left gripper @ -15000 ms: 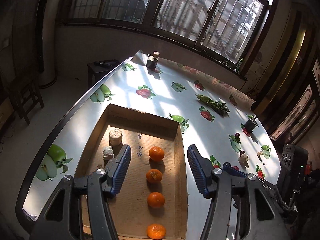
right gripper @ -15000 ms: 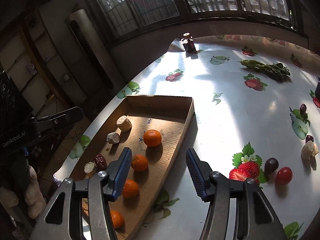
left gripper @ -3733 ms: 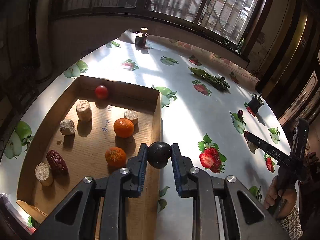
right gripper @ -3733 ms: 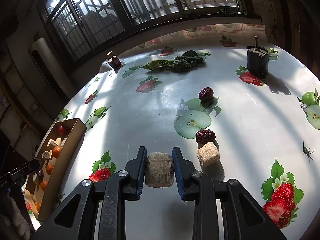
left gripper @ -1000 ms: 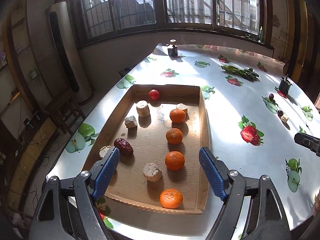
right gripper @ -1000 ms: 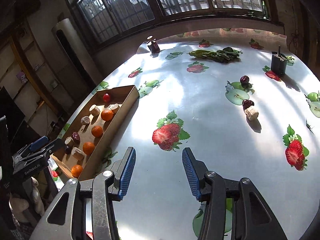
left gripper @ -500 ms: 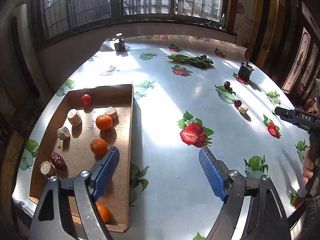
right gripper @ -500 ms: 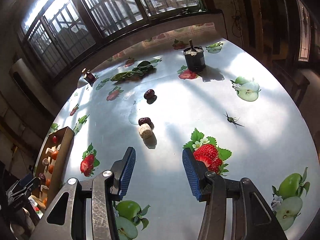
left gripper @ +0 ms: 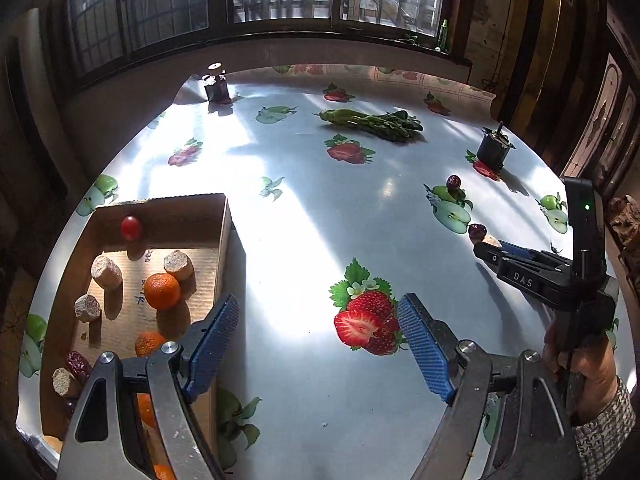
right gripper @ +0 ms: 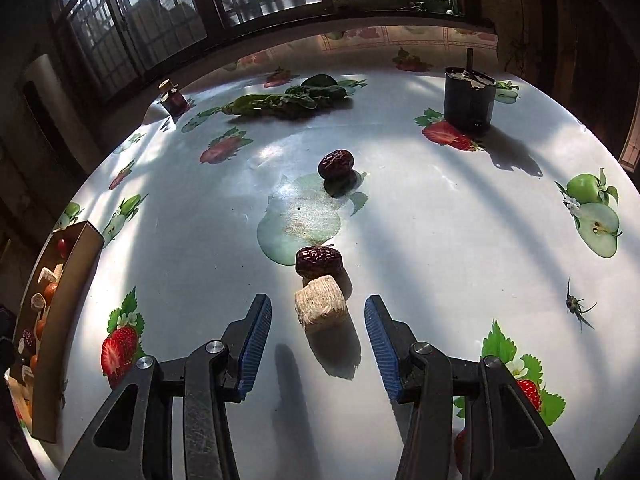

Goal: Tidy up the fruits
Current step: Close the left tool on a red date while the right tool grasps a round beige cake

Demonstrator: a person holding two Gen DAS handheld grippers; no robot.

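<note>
My right claw (right gripper: 316, 344) is spread wide, the pale fibrous cylindrical chunk (right gripper: 321, 303) lying just ahead between its blue pads, a wrinkled dark-red date (right gripper: 319, 261) touching the chunk's far side. My left claw (left gripper: 320, 344), also wide, hangs empty; the shallow brown cardboard tray (left gripper: 224, 216) sits forward-left.

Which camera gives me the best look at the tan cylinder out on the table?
Right wrist: the tan cylinder lies close, between the open right hand-held gripper fingers. Left wrist shows only a sliver behind that hand-held gripper.

Blue-padded tool (right gripper: 316, 338); tan block (right gripper: 321, 303); dark red date (right gripper: 319, 261).
</note>
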